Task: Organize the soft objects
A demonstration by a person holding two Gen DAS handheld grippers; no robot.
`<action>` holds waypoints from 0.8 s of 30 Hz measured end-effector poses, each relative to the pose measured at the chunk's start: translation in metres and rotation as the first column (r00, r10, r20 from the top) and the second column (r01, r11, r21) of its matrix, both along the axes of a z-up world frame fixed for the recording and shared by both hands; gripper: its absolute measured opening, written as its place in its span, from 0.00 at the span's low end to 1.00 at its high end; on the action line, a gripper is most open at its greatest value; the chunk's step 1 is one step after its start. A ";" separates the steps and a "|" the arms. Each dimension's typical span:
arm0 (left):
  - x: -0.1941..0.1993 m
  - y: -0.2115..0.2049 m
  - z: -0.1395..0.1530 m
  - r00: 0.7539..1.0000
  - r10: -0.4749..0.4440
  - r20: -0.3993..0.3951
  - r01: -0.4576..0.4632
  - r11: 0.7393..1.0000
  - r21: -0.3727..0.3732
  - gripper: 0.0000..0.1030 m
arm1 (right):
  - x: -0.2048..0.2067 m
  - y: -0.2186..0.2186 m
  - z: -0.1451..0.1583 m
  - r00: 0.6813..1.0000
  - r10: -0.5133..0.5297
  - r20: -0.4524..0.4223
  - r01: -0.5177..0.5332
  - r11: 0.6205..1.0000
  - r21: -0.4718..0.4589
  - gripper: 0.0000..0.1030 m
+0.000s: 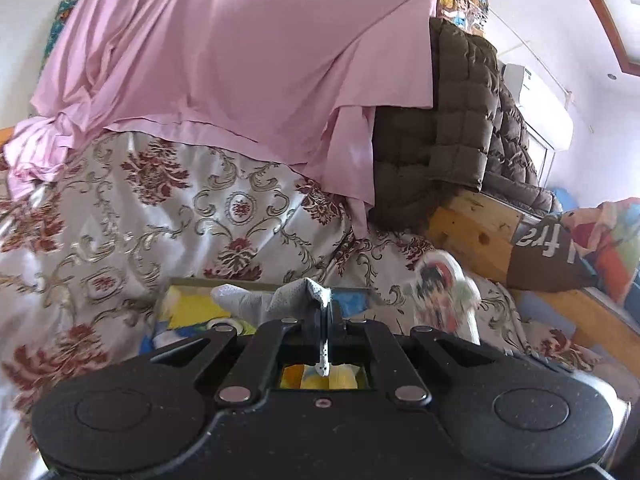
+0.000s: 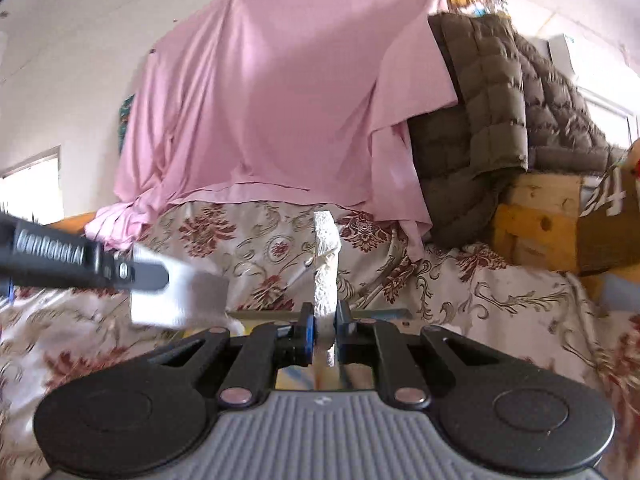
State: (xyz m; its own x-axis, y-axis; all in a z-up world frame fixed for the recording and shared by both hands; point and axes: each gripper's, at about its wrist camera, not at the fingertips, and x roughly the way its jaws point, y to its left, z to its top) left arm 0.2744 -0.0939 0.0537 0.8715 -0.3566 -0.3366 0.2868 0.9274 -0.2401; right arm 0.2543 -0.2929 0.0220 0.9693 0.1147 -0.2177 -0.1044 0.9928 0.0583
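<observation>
My left gripper is closed hard on a thin grey-white cloth: the fabric is pinched between the fingers, one end poking out behind them and the rest spreading forward and to the left in a loose fold. My right gripper is clamped on a thicker white textured cloth, which stands up from the fingers in a tall bunched strip; the fingers sit narrow, with only the cloth between them. In the right wrist view my left gripper comes in from the left edge, blurred, carrying its pale cloth just beside the right gripper's strip. I cannot tell whether the two are one piece of fabric or separate items.

Both grippers are held over a bed covered by a cream bedspread with dark red floral patterns. Below the fingers lies a colourful flat item in yellow and blue, partly hidden by the gripper bodies. A pink sheet hangs behind the bed, draped down onto the bedspread. A brown quilted jacket hangs to its right, over a wooden frame. A small patterned object, blurred, sits near the right of the bedspread in the left wrist view; I cannot identify it.
</observation>
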 end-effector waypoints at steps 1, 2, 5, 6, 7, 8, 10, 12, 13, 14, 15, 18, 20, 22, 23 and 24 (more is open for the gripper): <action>0.011 -0.006 -0.004 1.000 -0.009 0.001 0.009 1.000 0.005 0.02 | 0.011 -0.004 -0.001 1.000 0.005 -0.011 -0.005 1.000 0.021 0.11; 0.022 -0.012 -0.008 1.000 -0.016 0.003 0.016 1.000 0.013 0.02 | 0.023 -0.009 -0.003 1.000 0.013 -0.025 -0.011 0.999 0.045 0.11; 0.052 -0.030 -0.020 0.999 -0.035 0.008 0.035 0.999 0.029 0.02 | 0.049 -0.021 -0.011 0.997 0.022 -0.070 -0.017 0.997 0.082 0.11; 0.061 -0.035 -0.024 0.999 -0.037 0.007 0.037 0.999 0.026 0.02 | 0.056 -0.025 -0.015 0.996 0.022 -0.083 -0.014 0.996 0.092 0.11; 0.071 -0.040 -0.028 0.999 -0.038 0.005 0.038 0.999 0.020 0.02 | 0.061 -0.029 -0.018 0.995 0.021 -0.100 -0.011 0.995 0.103 0.11; 0.079 -0.045 -0.031 0.999 -0.037 0.003 0.037 0.999 0.012 0.02 | 0.066 -0.033 -0.022 0.993 0.022 -0.115 -0.008 0.993 0.115 0.11; 0.095 -0.054 -0.038 0.999 -0.039 -0.006 0.039 0.999 -0.007 0.02 | 0.072 -0.040 -0.032 0.989 0.021 -0.148 -0.001 0.991 0.137 0.11; 0.107 -0.062 -0.043 0.999 -0.048 -0.018 0.047 0.998 -0.028 0.02 | 0.078 -0.046 -0.040 0.983 0.027 -0.184 0.003 0.987 0.162 0.11; 0.112 -0.066 -0.046 0.998 -0.054 -0.022 0.054 0.998 -0.034 0.02 | 0.081 -0.049 -0.044 0.980 0.027 -0.198 0.007 0.986 0.167 0.11; 0.115 -0.069 -0.048 0.998 -0.058 -0.027 0.057 0.998 -0.039 0.02 | 0.083 -0.051 -0.047 0.977 0.027 -0.214 0.009 0.986 0.165 0.11; 0.118 -0.072 -0.051 0.997 -0.063 -0.035 0.061 0.997 -0.045 0.02 | 0.085 -0.053 -0.050 0.973 0.026 -0.228 0.013 0.986 0.166 0.11; 0.124 -0.077 -0.060 0.996 -0.067 -0.059 0.064 0.996 -0.058 0.02 | 0.088 -0.059 -0.055 0.966 0.034 -0.256 0.017 0.980 0.196 0.11; 0.127 -0.080 -0.066 0.995 -0.064 -0.071 0.060 0.996 -0.062 0.02 | 0.087 -0.062 -0.056 0.966 0.036 -0.257 0.019 0.977 0.212 0.11; 0.128 -0.081 -0.072 0.995 -0.064 -0.082 0.059 0.996 -0.066 0.02 | 0.086 -0.064 -0.056 0.966 0.038 -0.258 0.020 0.975 0.219 0.11; 0.128 -0.083 -0.074 0.994 -0.066 -0.086 0.060 0.996 -0.064 0.02 | 0.086 -0.065 -0.056 0.965 0.037 -0.259 0.023 0.974 0.224 0.12; 0.128 -0.085 -0.076 0.994 -0.067 -0.089 0.061 0.996 -0.058 0.02 | 0.087 -0.066 -0.056 0.964 0.035 -0.262 0.027 0.974 0.227 0.12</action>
